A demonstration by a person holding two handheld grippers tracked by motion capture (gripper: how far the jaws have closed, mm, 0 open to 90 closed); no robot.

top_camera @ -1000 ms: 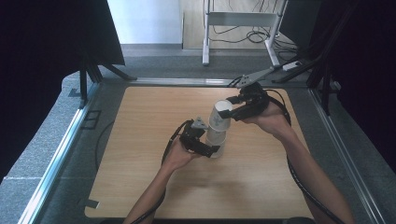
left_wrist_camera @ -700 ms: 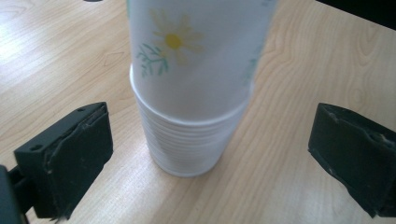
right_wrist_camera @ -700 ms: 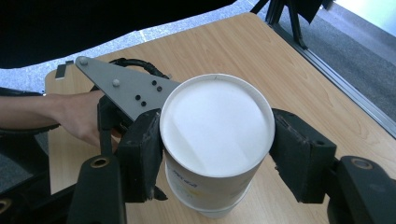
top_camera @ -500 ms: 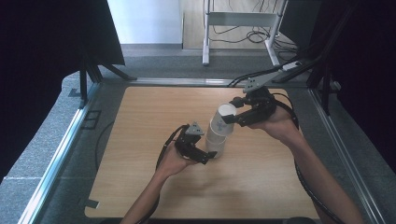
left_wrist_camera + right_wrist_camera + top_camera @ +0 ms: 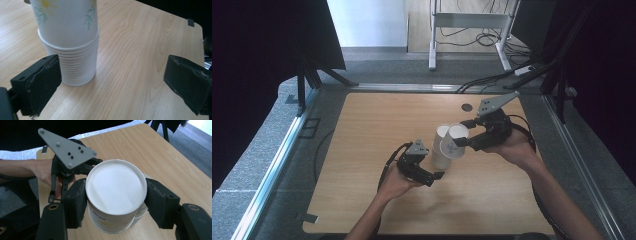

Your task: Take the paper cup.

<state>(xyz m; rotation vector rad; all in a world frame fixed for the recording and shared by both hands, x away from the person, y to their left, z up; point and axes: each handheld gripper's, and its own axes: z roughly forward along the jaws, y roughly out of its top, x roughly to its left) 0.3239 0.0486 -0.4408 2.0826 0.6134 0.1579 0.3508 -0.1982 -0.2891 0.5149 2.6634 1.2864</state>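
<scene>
The wooden table (image 5: 362,150) is light brown with a clear grain, and it stands inside a metal frame (image 5: 277,160) on grey carpet. Dark curtains (image 5: 257,45) hang at both sides, and behind the table cables (image 5: 472,35) lie on the floor under a white stand (image 5: 472,20). A stack of paper cups (image 5: 442,150) stands near the middle of the table. The right gripper (image 5: 464,136) holds one paper cup (image 5: 453,141) tilted just beside the top of the stack, its jaws pressed on the cup's sides. The left gripper (image 5: 432,172) is near the stack's base with its jaws wide apart, holding nothing.
</scene>
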